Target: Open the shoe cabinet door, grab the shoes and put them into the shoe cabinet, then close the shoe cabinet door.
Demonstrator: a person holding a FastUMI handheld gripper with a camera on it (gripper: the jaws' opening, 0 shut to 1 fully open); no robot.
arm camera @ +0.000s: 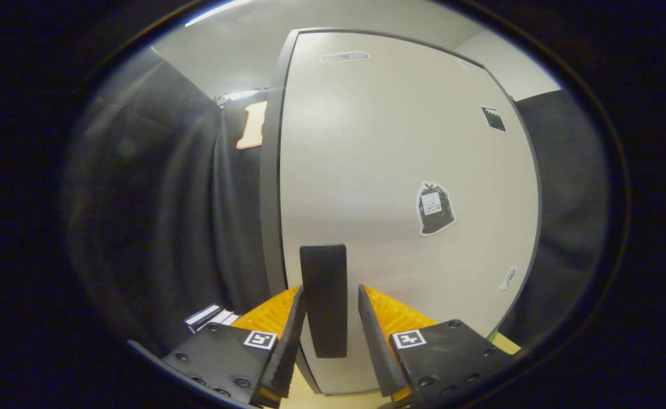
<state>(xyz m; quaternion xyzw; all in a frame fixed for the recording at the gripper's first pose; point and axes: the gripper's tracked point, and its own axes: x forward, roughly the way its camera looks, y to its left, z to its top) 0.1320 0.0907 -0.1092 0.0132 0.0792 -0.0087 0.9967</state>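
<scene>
So my tongs (329, 318) are up against the shoe cabinet door (401, 170), which stands shut and takes up most of what's ahead of me. The dark handle (324, 301) is a flat upright bar at the door's 6 o'clock end, near its left edge, and it sits right in the gap between my two fingers. The fingers are spread apart, one on each side of the bar, and I can't tell if either is touching it yet. Definitely not clamped.

My read on handling: the handle looks stiff and smooth-faced, so nothing to crush, but it could slip if I only pinch the tip. I'd grab it around mid-length, square across its narrow width, so the pull goes straight. The door looks like a rigid panel, probably light on its hinges. Since the handle's by the left edge, I'd guess the hinges are on the right.

There's a bag-shaped sticker (435, 208) at about 3 o'clock from the handle's top, no bother. Door's not open yet, so shoes come later.
</scene>
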